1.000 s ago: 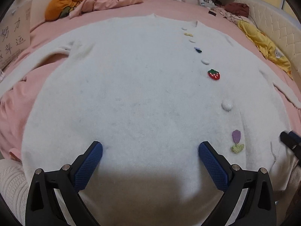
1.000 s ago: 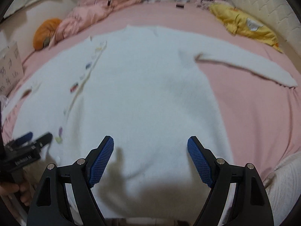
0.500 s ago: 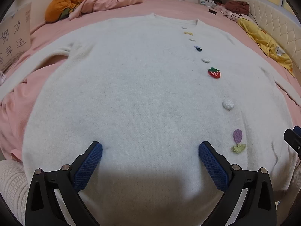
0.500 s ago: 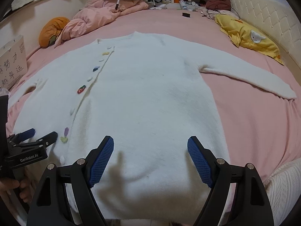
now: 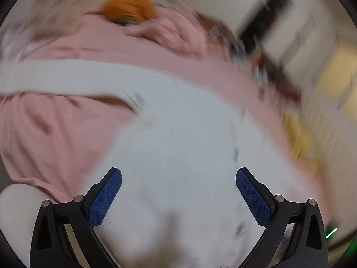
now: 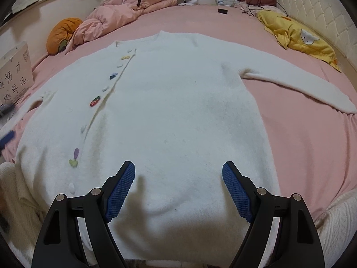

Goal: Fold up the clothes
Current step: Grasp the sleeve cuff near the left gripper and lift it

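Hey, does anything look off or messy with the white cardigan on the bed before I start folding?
Nothing stands out. The white cardigan lies flat and buttoned on the pink bed, both sleeves spread. Only faint grey smudges mark its front. Both grippers are open and empty.
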Available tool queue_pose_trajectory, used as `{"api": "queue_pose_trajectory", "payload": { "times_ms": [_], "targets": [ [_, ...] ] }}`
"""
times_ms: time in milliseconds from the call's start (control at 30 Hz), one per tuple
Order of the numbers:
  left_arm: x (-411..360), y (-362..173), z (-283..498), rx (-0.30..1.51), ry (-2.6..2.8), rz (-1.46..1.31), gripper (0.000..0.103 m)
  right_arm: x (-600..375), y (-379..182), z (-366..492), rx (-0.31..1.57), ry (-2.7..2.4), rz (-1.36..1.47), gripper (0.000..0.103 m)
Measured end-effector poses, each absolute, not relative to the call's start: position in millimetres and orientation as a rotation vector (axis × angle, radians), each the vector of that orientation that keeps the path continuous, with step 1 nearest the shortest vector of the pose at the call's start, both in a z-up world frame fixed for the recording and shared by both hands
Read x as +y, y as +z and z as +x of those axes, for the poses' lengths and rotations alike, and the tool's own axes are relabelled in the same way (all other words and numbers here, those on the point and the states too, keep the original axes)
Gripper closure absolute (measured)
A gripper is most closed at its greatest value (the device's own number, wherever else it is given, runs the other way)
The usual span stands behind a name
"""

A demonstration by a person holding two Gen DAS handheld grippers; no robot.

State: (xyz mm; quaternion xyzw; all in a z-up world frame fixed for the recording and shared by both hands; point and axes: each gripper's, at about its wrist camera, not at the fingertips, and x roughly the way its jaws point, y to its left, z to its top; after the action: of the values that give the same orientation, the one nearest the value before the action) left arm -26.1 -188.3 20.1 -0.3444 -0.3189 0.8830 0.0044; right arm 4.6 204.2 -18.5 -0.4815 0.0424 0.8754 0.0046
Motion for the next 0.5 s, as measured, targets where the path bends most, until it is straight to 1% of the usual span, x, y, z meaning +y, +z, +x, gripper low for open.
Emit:
{"api": "queue_pose_trajectory", "payload": {
  "times_ms": [133, 267, 300, 367, 500],
  "targets": [
    [-293.7, 11.3, -19.2, -1.458, 2.694, -0.987, 0.000, 202.8, -23.6, 2.3, 0.128, 2.724, -1.540, 0.022],
    [-386.1, -16.0, -1.5, -1.813, 2.662, -0.834, 0.000, 199.3, -28.2, 0.2, 0.107, 2.703, -1.567, 0.022],
    [-404.0, -22.9, 0.4, -1.870, 2.667, -0.823, 0.000, 199.0, -29.1, 0.0, 0.103, 2.698, -1.571, 0.022],
    [-426.4, -32.8, -1.4, -1.922, 2.682, -0.832, 0.000, 198.0, -30.8, -0.3, 0.095, 2.687, -1.578, 0.022],
    [-452.5, -47.5, -20.0, -1.964, 2.662, -0.856, 0.001, 195.4, -32.8, -1.6, 0.065, 2.665, -1.586, 0.022]
  ]
}}
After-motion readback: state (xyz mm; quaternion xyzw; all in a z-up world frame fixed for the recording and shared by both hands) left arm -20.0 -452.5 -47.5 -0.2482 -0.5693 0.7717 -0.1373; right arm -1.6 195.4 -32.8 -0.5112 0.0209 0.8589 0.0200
